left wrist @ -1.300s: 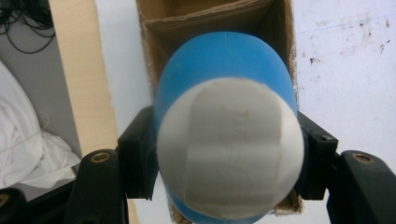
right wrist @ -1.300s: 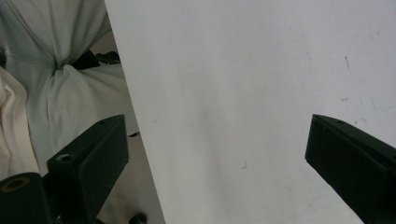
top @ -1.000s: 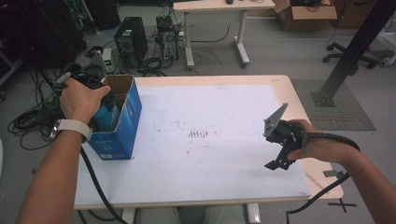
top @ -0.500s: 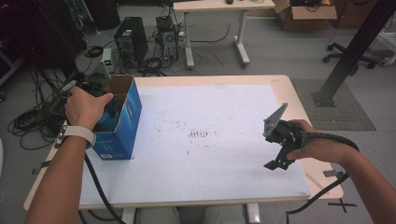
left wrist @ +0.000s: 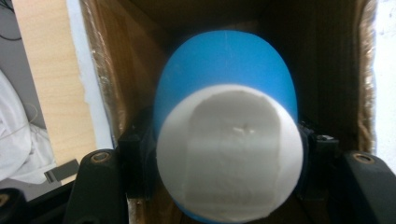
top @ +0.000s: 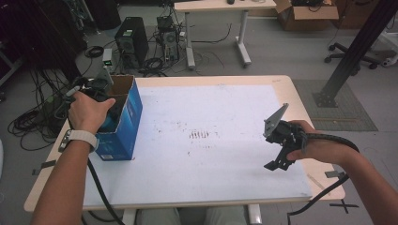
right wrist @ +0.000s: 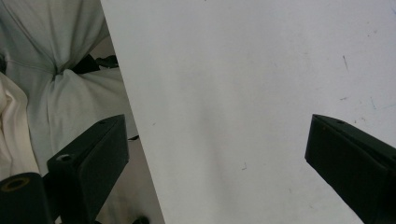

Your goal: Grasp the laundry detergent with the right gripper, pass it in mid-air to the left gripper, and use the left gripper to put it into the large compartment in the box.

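A rounded blue object with a flat white end (left wrist: 229,140) sits between the jaws of my left gripper (left wrist: 229,156), which is shut on its sides. It hangs inside an open cardboard box (left wrist: 116,70) with brown inner walls. In the high view that box (top: 123,126) is blue outside and stands on the table's left edge. My left hand (top: 89,110) reaches into its top and covers the jaws. At the right, my right gripper (top: 276,163) hovers low over the white table top (top: 211,108). Its jaws stand wide open with nothing between them (right wrist: 215,154).
The right gripper view has the table's front edge (right wrist: 128,116) and light cloth below it. Cables trail from both grippers off the near side. Beyond the table stand a computer tower (top: 127,40), loose cables, another desk (top: 216,9) and a black post (top: 349,56).
My left hand has sunk a little deeper into the blue box with the blue object in its jaws. The right hand and its gripper have stayed put.
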